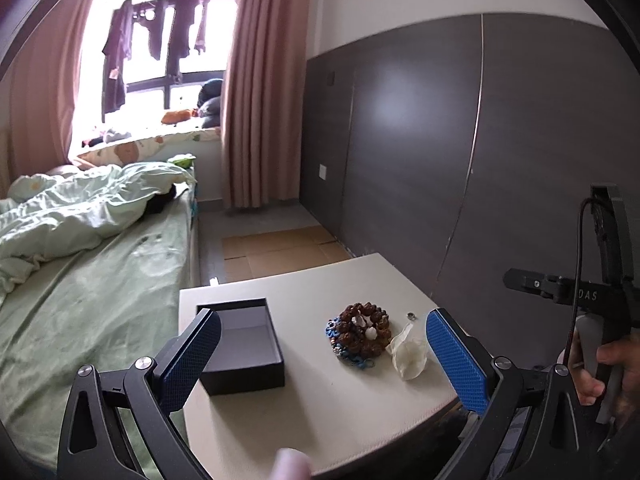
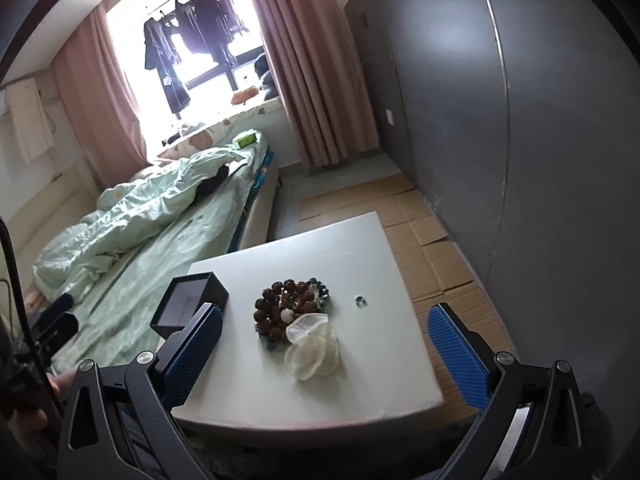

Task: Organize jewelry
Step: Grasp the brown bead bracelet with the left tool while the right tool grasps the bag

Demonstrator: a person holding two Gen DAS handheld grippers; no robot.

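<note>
Bracelets (image 1: 362, 334) on table (image 1: 340, 408), left claw (image 1: 324, 346) and right claw (image 2: 325, 340) spread wide above

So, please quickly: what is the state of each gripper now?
Left gripper: open, holding nothing.
Right gripper: open, holding nothing.

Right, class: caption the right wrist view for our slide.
Open right tool hovers over a white table holding a bead pile, ring and empty black box.

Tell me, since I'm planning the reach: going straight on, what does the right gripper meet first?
Probably the bead pile on the table; the right gripper, jaws open, points at it. Depth is unclear.
</note>
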